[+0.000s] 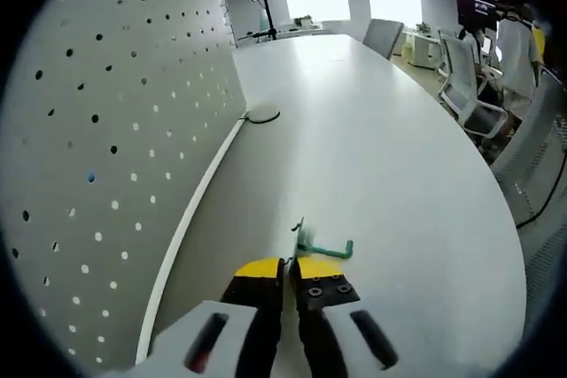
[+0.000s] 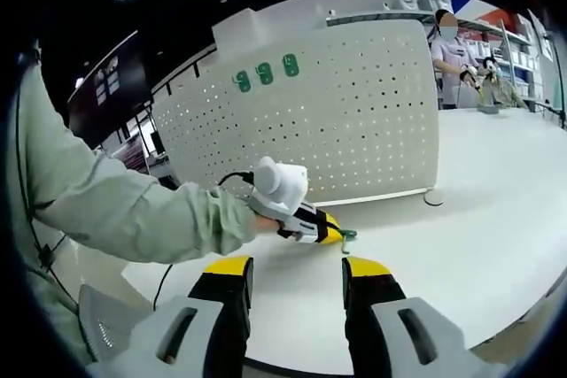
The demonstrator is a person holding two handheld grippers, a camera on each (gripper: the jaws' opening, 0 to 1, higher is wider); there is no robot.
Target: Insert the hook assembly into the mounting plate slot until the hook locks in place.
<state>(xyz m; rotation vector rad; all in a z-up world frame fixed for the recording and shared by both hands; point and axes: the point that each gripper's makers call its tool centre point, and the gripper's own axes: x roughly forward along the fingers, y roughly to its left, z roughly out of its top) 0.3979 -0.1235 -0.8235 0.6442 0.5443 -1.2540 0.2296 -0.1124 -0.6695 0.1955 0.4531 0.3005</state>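
A small green hook lies low over the white table, its thin back plate standing between the yellow tips of my left gripper, which is shut on it. The white perforated mounting plate stands upright along the left. In the right gripper view, the left gripper, held by a sleeved arm, keeps the hook near the table in front of the mounting plate. My right gripper is open, nothing between its jaws, a little short of the hook.
Three green hooks hang high on the plate. A round foot sits at the plate's base. Office chairs line the table's far edge. A person stands at a bench beyond the plate.
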